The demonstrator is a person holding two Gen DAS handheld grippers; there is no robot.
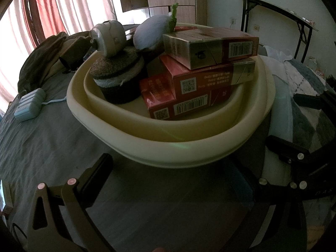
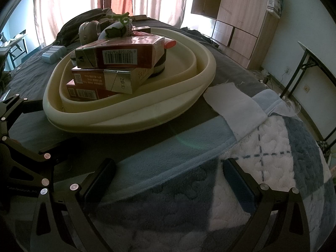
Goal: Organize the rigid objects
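Note:
A cream basin [image 1: 168, 149] [image 2: 130, 113] sits on the bed. In it three red cartons are stacked: top carton [image 1: 210, 46] [image 2: 121, 52], middle carton [image 1: 210, 75] [image 2: 111, 79], bottom carton [image 1: 184, 105] [image 2: 88, 93]. Beside them stand a dark round sponge stack [image 1: 117, 77], a grey round device [image 1: 109, 37] on top of it, and a pale blue plush [image 1: 151, 33] [image 2: 115, 30]. My left gripper [image 1: 174, 178] is open and empty just short of the basin's near rim. My right gripper [image 2: 168, 182] is open and empty over the blanket, right of the basin.
A pale blue charger-like block [image 1: 29, 105] [image 2: 53, 53] with a cord lies on the grey sheet left of the basin. A blue-and-white plaid blanket [image 2: 262, 157] and white cloth [image 2: 233, 103] cover the right side. Dark clothes [image 1: 42, 58] are piled behind. A folding table [image 1: 279, 14] stands by the wall.

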